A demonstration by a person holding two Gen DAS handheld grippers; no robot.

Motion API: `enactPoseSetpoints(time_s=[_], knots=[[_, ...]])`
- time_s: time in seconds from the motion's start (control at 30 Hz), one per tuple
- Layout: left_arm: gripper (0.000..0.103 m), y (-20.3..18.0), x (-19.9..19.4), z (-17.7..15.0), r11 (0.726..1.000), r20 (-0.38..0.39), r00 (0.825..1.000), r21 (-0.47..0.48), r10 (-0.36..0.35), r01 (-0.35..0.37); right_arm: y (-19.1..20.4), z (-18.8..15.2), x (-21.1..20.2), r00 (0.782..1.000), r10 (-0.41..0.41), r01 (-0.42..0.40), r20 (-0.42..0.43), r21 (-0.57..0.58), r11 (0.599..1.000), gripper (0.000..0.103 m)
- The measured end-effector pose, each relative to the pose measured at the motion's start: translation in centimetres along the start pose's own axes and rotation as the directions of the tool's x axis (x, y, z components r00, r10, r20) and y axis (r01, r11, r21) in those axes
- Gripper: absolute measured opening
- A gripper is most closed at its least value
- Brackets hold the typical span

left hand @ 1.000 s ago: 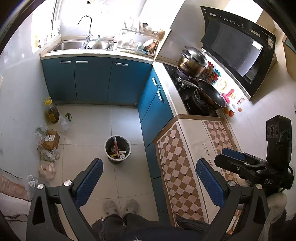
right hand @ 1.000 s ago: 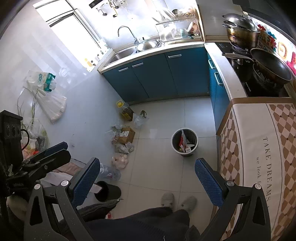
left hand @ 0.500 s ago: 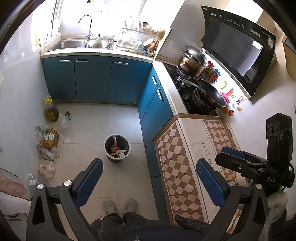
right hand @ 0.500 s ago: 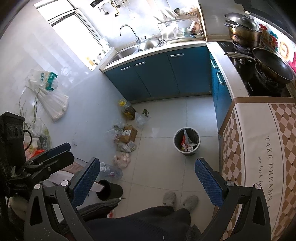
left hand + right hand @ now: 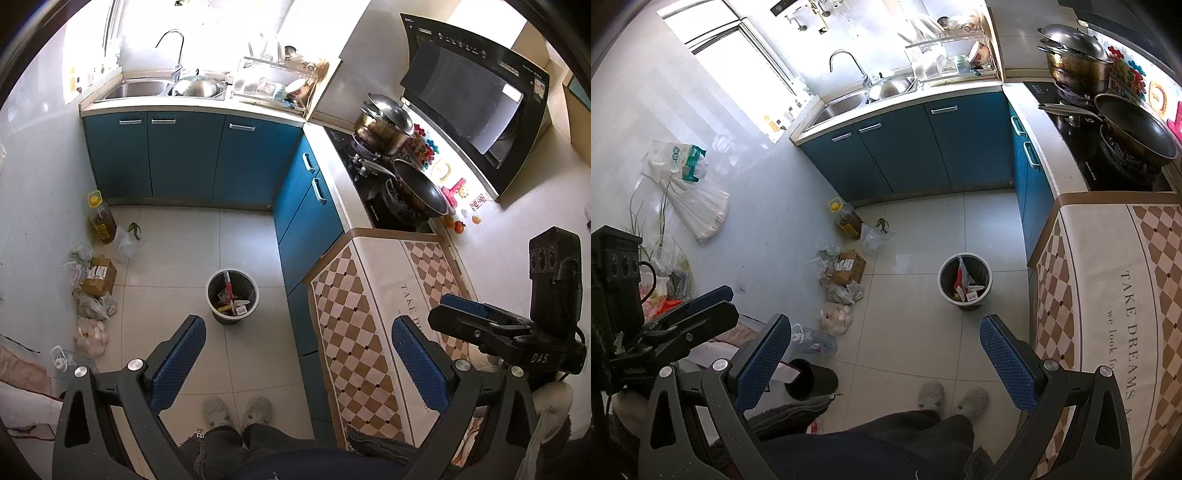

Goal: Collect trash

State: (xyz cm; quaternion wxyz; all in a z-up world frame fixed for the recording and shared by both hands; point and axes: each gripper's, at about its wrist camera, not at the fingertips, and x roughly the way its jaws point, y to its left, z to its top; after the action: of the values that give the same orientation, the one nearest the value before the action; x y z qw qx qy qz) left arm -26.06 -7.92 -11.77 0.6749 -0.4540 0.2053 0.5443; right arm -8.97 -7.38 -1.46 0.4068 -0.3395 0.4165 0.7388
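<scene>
The trash bin (image 5: 232,297) stands upright on the tiled floor (image 5: 177,258), beside blue cabinets (image 5: 184,155). Left hand-held gripper (image 5: 295,360) and right hand-held gripper (image 5: 882,354) both hang open, holding nothing, above it.

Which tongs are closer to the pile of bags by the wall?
Left. The left tongs are held on the side of the bags; the right tongs are beside the checkered counter, farther away.
</scene>
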Motion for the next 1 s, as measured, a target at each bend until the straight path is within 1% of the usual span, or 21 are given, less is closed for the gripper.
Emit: enactPoseSetpoints(time_s=[0.73,0.83,1.0], knots=[[0.103,0.26,-0.07,0.22,1.000,-0.004,1.000,0.000,-0.008,0.008,0.54,0.41,-0.11,1.000,0.009,-0.009,0.005,0.005,1.000,0.103],[0.103,-0.42,-0.23,0.17,1.000,-0.004,1.000,-0.003,-0.007,0.007,0.47,0.43,-0.11,1.000,0.011,-0.011,0.004,0.005,1.000,0.103],[0.103,-0.30,-0.29,0.16,1.000,-0.003,1.000,-0.008,-0.007,0.007,0.64,0.33,-0.11,1.000,0.012,-0.012,0.003,0.003,1.000,0.103]])
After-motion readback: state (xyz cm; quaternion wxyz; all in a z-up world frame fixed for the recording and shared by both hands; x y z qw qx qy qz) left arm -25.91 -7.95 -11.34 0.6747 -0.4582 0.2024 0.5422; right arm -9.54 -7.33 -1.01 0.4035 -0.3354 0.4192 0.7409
